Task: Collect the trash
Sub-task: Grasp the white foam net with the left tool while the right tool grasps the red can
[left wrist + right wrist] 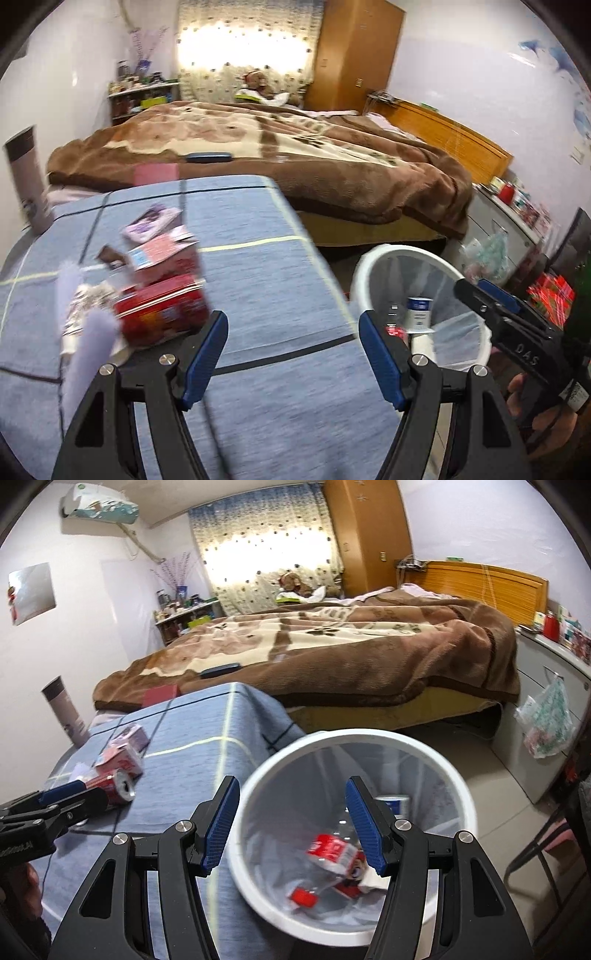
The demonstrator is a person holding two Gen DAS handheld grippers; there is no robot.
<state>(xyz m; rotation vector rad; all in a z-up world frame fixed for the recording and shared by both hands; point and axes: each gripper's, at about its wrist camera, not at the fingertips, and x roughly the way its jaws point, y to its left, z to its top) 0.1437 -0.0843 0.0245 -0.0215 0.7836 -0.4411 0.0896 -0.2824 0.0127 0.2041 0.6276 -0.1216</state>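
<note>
A bedroom clean-up in progress: the left gripper (291, 354) hangs over a table draped in a blue checked cloth (266, 258), its blue-padded jaws spread wide with nothing between them; just to its left lies a heap of litter, a crushed red can (116, 788) at the near end, a pink carton (120, 760) and a purple-and-white carton (133, 736) behind it, and crumpled wrappers (88, 306) beside them; the right gripper (291, 823) is poised above a white waste bin (255, 771) lined with a pale bag, standing on the floor just beside the table's edge, jaws likewise spread and empty; inside the bin lie a red-and-white carton (332, 849), a small red piece (303, 897) and a blue-and-white cup (397, 803); a tall grey tumbler (64, 710) stands at the table's far left corner; behind, a bed under a brown blanket (332, 646) fills the room, a dark phone (219, 671) resting near its foot.
</note>
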